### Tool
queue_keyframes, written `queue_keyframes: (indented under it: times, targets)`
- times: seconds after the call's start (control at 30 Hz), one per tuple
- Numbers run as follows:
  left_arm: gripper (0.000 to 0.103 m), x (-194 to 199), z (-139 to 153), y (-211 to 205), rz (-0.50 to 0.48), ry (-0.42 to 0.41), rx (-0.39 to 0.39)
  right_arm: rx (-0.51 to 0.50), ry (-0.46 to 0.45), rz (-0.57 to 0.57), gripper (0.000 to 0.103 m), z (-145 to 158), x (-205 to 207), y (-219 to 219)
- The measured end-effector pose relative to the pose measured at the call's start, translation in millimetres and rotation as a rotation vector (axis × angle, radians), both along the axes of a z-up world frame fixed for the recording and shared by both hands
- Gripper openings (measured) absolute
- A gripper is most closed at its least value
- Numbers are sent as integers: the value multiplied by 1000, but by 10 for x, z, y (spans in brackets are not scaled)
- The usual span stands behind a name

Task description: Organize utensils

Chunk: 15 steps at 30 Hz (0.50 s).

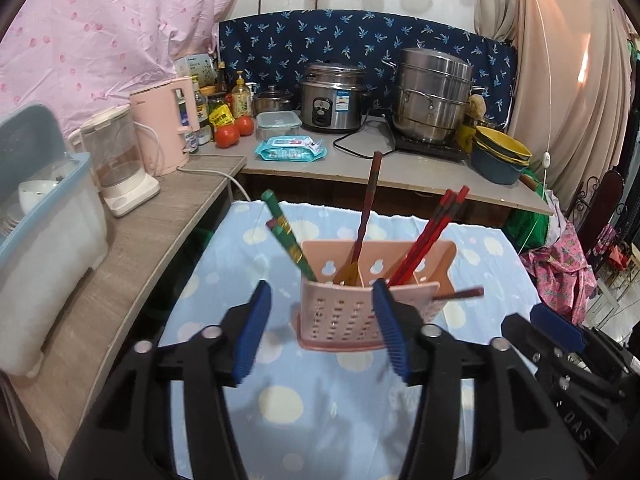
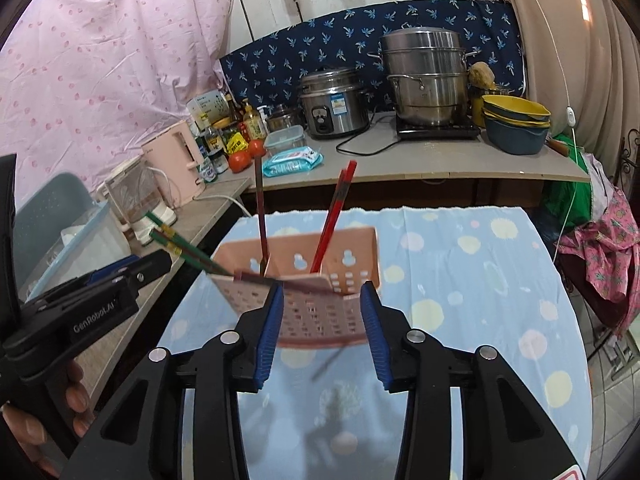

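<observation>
A pink perforated utensil holder point(image 1: 352, 300) stands on the blue dotted tablecloth point(image 1: 320, 400). It holds green chopsticks point(image 1: 286, 236) on the left, a dark-handled wooden spoon point(image 1: 366, 216) in the middle and red chopsticks point(image 1: 434, 232) on the right. One dark red chopstick point(image 1: 460, 294) lies across the holder's front rim. My left gripper point(image 1: 324, 332) is open and empty just in front of the holder. In the right wrist view my right gripper point(image 2: 322, 332) is open around the holder's front point(image 2: 316, 312), holding nothing; the loose chopstick point(image 2: 280, 282) lies at its left fingertip.
A wooden counter point(image 1: 132, 248) on the left carries a dish box point(image 1: 44, 236), a blender and a pink kettle point(image 1: 166, 124). The back counter holds a rice cooker point(image 1: 334, 98), a steel steamer point(image 1: 432, 96), stacked bowls point(image 1: 502, 156), tomatoes and a wipes pack.
</observation>
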<state>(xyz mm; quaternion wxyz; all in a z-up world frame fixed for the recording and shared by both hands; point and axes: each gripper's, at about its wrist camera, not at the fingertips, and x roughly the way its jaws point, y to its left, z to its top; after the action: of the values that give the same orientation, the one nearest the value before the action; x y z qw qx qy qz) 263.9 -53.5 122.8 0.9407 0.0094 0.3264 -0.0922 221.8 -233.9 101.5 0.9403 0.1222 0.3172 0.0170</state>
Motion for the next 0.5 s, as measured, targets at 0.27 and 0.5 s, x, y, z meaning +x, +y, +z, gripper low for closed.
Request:
queue_keyframes:
  times: [0.27,0.5]
  targets:
    - [59,-246,-148,29,3,37,10,-22,49,7,45,-141,-304,106]
    - [71,-384,-286,50,20,58,32,-29,83,14,46,-258,-460,169]
